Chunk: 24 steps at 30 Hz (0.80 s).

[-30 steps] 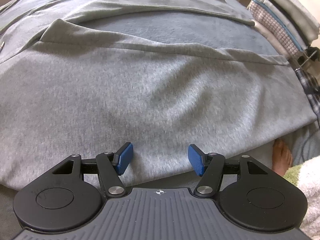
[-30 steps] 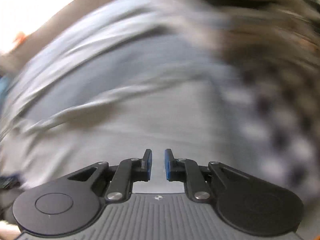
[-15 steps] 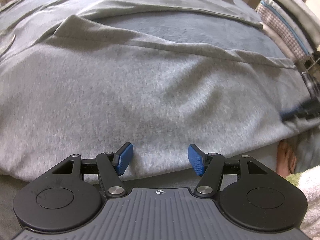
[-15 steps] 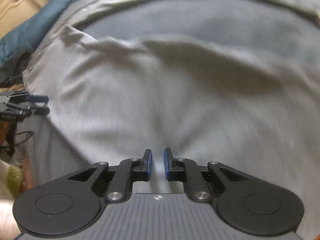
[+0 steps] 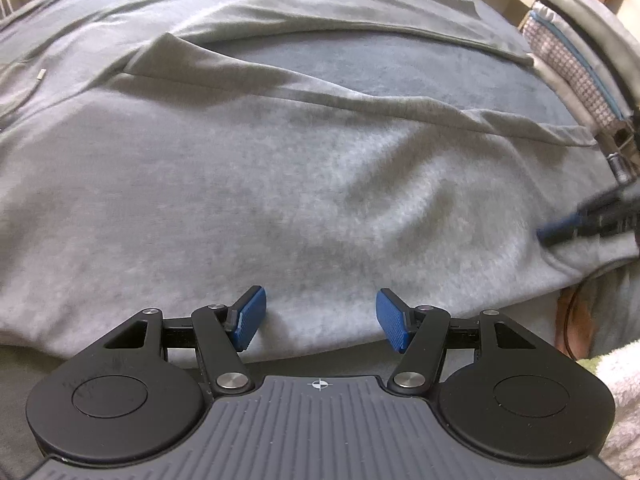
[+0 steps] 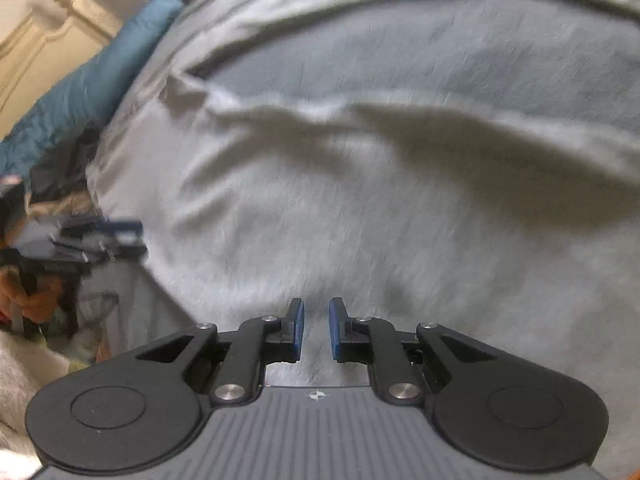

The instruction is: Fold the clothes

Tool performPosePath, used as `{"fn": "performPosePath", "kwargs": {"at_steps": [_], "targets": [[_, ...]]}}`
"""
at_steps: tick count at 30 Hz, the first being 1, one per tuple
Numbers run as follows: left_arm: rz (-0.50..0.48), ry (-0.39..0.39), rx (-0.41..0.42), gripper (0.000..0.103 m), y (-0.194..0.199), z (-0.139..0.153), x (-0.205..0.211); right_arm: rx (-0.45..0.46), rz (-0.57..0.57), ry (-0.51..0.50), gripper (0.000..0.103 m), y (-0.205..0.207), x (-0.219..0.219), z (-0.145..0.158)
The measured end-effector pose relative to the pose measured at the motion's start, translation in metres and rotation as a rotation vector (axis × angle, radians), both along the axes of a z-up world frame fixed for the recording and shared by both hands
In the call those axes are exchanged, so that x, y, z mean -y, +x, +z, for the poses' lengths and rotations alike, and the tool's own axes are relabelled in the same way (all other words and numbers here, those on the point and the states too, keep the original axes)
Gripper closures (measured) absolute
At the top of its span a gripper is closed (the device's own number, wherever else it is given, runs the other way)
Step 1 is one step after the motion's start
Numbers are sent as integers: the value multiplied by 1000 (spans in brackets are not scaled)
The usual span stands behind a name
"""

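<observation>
Two grippers hang over one grey sweatshirt (image 5: 280, 184), spread flat across the bed (image 5: 360, 68), laid out that way, I'd judge, so a clean fold can start from its near hem.

Left gripper (image 5: 318, 318): jaws apart, nothing between them, angled down at the hem, which runs just ahead of and below the blue pads. The body of the garment stretches away beyond those jaws, a sleeve (image 5: 360, 24) lying farther off across the bed.

Right gripper (image 6: 316, 330): jaws nearly together, a narrow gap showing, no cloth pinched. Grey fabric fills everything ahead of and under them.

Each gripper shows at the edge of the other's view, so they flank the same hem. Next up, I'd guess, both pinch that edge. Folded laundry (image 5: 576, 60) waits stacked off beyond the left jaws' right side.
</observation>
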<state>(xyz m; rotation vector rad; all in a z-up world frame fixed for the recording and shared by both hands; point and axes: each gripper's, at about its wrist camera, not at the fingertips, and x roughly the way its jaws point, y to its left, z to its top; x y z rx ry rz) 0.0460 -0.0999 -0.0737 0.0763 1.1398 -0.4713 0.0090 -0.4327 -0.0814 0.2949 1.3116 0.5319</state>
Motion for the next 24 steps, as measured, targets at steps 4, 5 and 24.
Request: {"fn": "performPosePath", "kwargs": {"at_steps": [4,5,24], "targets": [[25,-1,1,42,4,1,-7,-88,27,39,90,-26,4,-4],[26,0,1,42,6,1,-7,-95,45,27,90,-31,4,0],[-6,-7,9,42,7,0,1,-78,-366,-16,89,-91,134,41]]}}
